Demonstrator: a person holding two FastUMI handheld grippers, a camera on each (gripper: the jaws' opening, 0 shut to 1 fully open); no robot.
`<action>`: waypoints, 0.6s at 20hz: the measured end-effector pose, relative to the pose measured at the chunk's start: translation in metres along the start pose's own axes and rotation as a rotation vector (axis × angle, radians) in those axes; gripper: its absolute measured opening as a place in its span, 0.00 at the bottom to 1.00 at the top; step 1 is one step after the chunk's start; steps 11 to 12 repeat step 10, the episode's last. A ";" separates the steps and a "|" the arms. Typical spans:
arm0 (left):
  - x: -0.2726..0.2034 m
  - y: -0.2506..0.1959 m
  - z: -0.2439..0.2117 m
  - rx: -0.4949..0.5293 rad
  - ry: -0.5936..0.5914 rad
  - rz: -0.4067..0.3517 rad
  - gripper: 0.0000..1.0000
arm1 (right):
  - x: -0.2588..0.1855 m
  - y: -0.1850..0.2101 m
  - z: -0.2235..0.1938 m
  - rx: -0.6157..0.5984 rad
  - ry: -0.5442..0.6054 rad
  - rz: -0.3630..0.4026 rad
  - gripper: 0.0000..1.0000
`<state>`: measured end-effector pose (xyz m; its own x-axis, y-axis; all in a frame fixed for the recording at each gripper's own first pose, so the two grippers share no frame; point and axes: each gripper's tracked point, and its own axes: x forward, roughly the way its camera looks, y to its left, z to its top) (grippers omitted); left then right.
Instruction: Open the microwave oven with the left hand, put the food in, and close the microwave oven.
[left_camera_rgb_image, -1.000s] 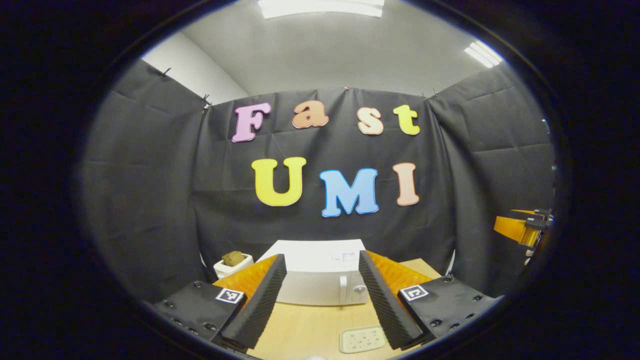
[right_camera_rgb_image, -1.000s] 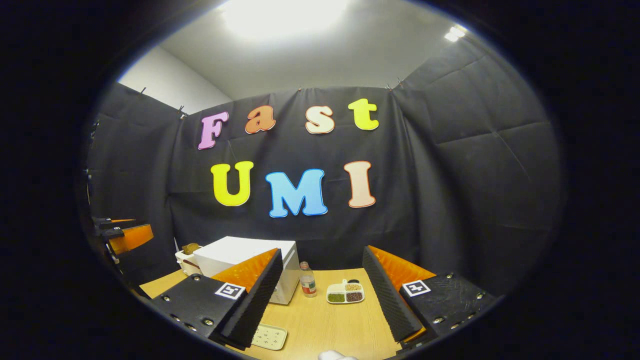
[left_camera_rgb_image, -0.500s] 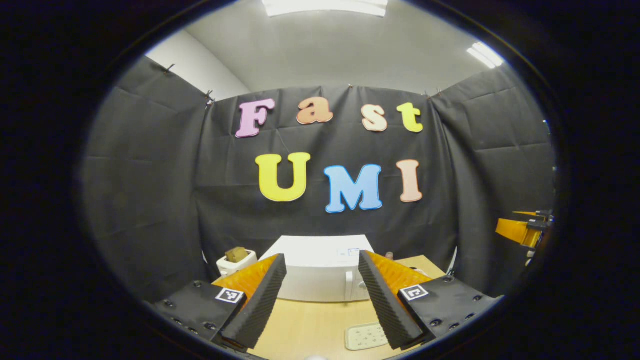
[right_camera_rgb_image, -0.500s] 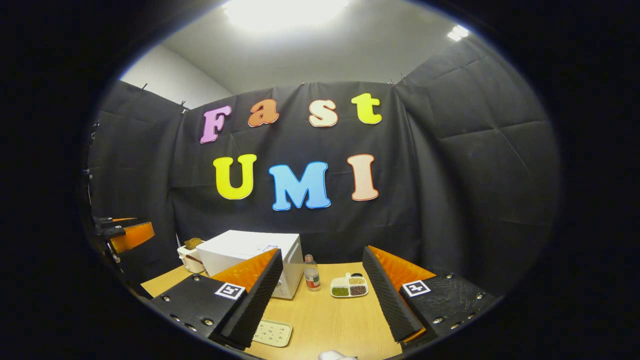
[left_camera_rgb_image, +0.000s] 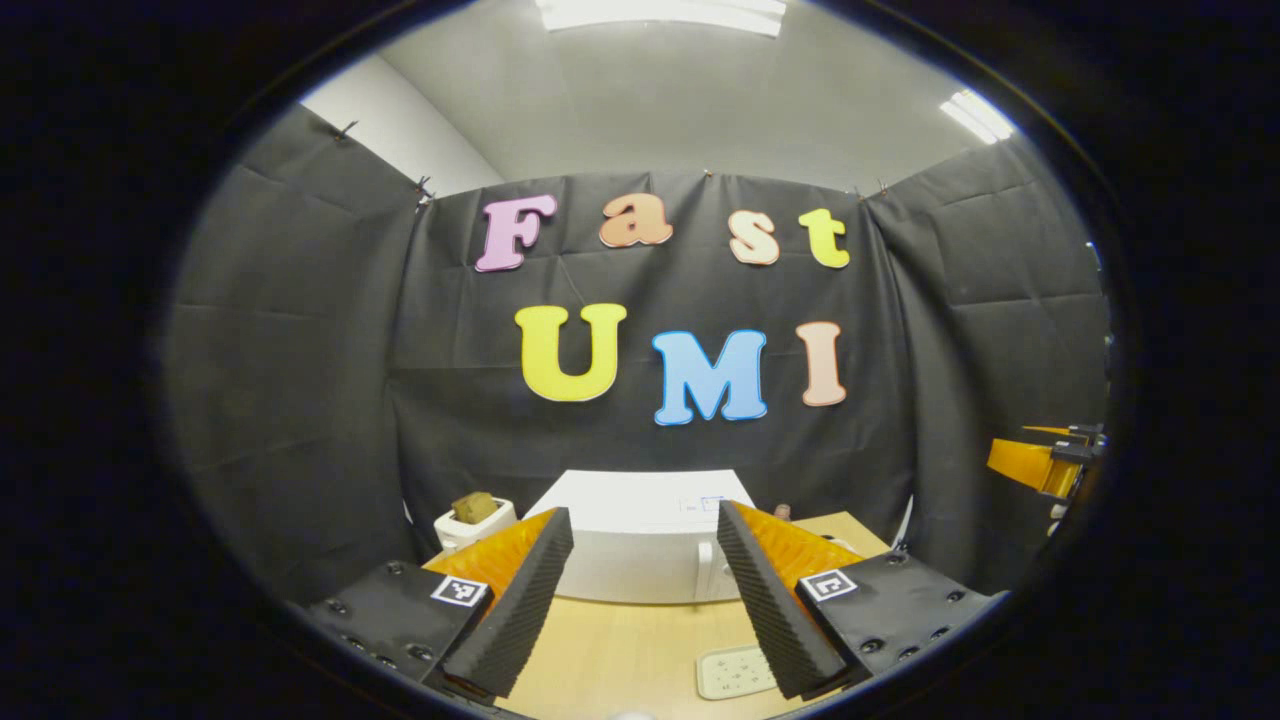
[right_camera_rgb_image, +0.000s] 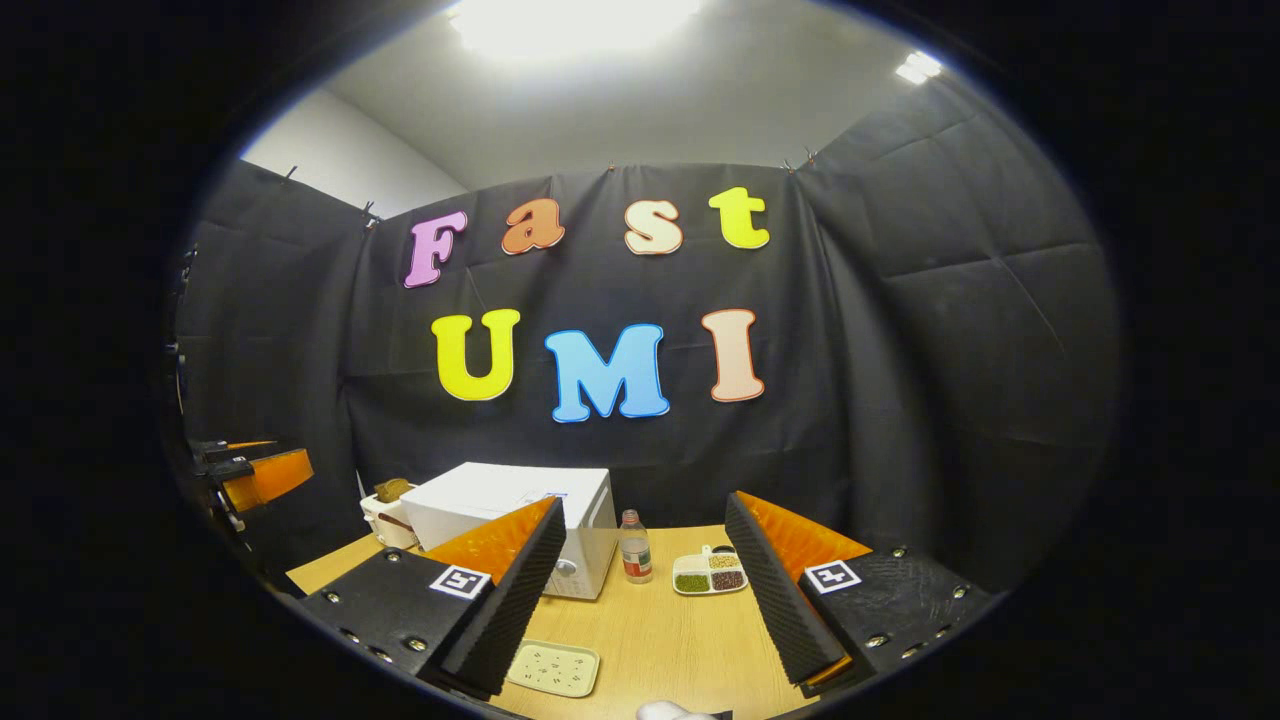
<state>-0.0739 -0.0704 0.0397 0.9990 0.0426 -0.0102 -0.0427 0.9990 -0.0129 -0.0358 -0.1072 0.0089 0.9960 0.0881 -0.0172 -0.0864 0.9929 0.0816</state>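
White microwave (left_camera_rgb_image: 640, 545) sits beyond, seemingly between, parted jaws.

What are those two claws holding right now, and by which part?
Nothing. The left gripper and right gripper both have jaws spread apart above the table.

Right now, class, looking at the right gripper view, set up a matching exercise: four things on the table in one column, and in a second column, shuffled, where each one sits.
Things:
1. microwave oven
2. bottle
3. divided dish
4. flat pale tray

Places:
a. at the near edge of the table, in front of the microwave oven
b. just right of the microwave oven
c. at the back left of the table, door shut
d. right of the bottle, holding grains in compartments

Pairs: 1-c, 2-b, 3-d, 4-a
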 end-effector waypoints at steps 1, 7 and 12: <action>0.001 0.001 0.001 0.004 0.001 -0.003 1.00 | -0.001 0.003 -0.002 0.002 0.004 0.002 0.98; 0.001 0.007 -0.002 -0.003 0.005 -0.007 1.00 | -0.002 0.006 -0.005 0.002 0.013 -0.007 0.98; 0.001 0.008 -0.004 -0.001 0.005 -0.011 1.00 | -0.003 0.008 -0.005 -0.001 0.013 -0.009 0.98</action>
